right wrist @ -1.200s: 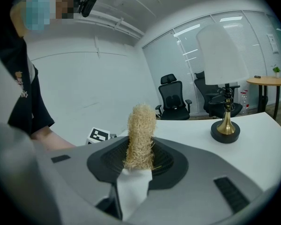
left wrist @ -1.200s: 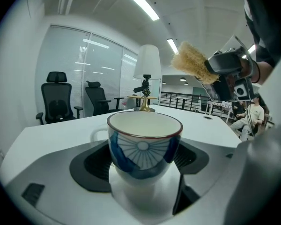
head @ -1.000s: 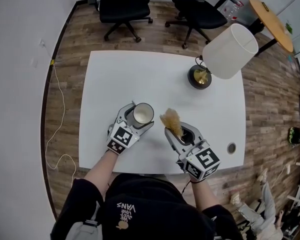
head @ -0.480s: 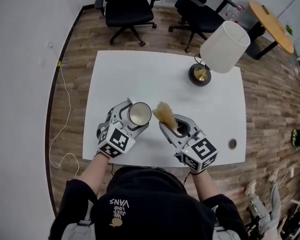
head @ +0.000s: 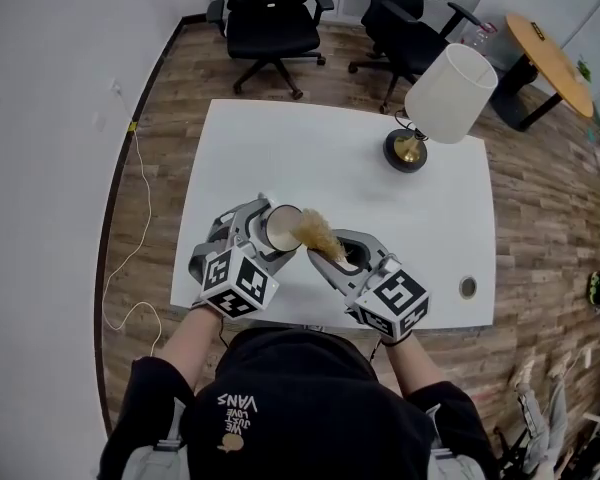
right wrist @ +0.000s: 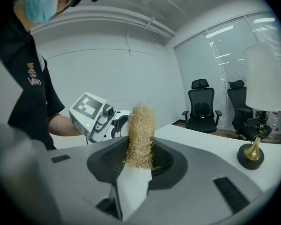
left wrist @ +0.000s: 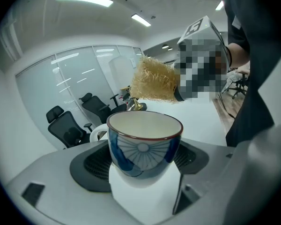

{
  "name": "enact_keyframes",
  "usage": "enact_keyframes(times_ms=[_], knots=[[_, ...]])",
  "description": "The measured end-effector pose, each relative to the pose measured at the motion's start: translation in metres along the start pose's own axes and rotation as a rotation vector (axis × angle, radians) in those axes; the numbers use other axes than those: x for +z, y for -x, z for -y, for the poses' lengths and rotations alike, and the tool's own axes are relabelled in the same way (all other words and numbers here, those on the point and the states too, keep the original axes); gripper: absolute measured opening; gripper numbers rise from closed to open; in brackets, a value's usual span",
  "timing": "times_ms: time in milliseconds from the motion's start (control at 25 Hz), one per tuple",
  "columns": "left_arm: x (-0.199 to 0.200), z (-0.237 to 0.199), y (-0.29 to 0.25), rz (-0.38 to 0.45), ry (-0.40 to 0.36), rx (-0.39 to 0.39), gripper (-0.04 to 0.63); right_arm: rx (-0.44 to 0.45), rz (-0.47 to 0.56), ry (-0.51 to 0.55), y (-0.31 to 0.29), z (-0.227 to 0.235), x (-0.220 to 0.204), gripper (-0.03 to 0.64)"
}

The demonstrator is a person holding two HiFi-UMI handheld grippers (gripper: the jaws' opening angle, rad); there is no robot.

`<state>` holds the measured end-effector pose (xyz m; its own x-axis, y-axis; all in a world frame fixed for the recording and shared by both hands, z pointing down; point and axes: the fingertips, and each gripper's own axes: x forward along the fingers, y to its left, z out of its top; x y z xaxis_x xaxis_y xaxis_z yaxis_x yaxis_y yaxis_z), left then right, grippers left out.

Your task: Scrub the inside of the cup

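Left gripper (left wrist: 143, 184): jaws clamped on the lower body of the cup (left wrist: 144, 146), mouth upward. Right gripper (right wrist: 136, 172): jaws closed on the base of a straw-coloured fibre scrubber (right wrist: 140, 130), whose frayed end sticks out past the jaw tips. Cup: white inside, dark red rim, blue fan pattern outside, white handle on the far side from the scrubber. In the head view the scrubber's end sits at the cup's rim on the right gripper's side. The left gripper view shows it above the rim, not inside; contact cannot be told. Both are over the near edge of the white table (head: 310, 158). A lamp (head: 445, 93) stands at the far right of the table, with two office chairs (head: 270, 18) beyond.
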<state>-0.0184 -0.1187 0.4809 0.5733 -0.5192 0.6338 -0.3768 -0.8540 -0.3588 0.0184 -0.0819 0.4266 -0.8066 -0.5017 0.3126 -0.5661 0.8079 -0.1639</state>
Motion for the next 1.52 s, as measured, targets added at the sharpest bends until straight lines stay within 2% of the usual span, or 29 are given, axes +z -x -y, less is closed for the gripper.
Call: enact_keyframes(times_ms=[280, 640, 800, 880, 1000, 1160, 1280, 1520], knots=[[0.002, 0.008, 0.006, -0.069, -0.168, 0.026, 0.393, 0.127, -0.145, 0.031, -0.013, -0.024, -0.020, 0.115], [0.000, 0.014, 0.006, -0.129, -0.308, 0.037, 0.393, 0.102, -0.298, 0.012, -0.018, -0.012, -0.035, 0.115], [-0.005, 0.016, 0.001, -0.146, -0.325, 0.026, 0.393, 0.176, -0.378, 0.041, -0.017, -0.029, -0.045, 0.115], [-0.006, 0.018, 0.000, -0.150, -0.334, 0.021, 0.393, 0.198, -0.387, 0.049, -0.020, -0.034, -0.044, 0.115], [-0.004, 0.023, -0.003, -0.144, -0.363, 0.007, 0.393, 0.174, -0.385, 0.060, -0.025, -0.026, -0.038, 0.115], [-0.002, 0.025, -0.006, -0.127, -0.349, 0.002, 0.393, 0.120, -0.378, 0.025, -0.022, -0.004, -0.036, 0.114], [0.000, 0.021, -0.009, -0.125, -0.344, 0.004, 0.393, 0.112, -0.394, -0.006, -0.016, 0.004, -0.041, 0.114], [-0.003, 0.014, -0.012, -0.141, -0.362, 0.006, 0.393, 0.210, -0.454, 0.012, -0.018, -0.018, -0.050, 0.114]])
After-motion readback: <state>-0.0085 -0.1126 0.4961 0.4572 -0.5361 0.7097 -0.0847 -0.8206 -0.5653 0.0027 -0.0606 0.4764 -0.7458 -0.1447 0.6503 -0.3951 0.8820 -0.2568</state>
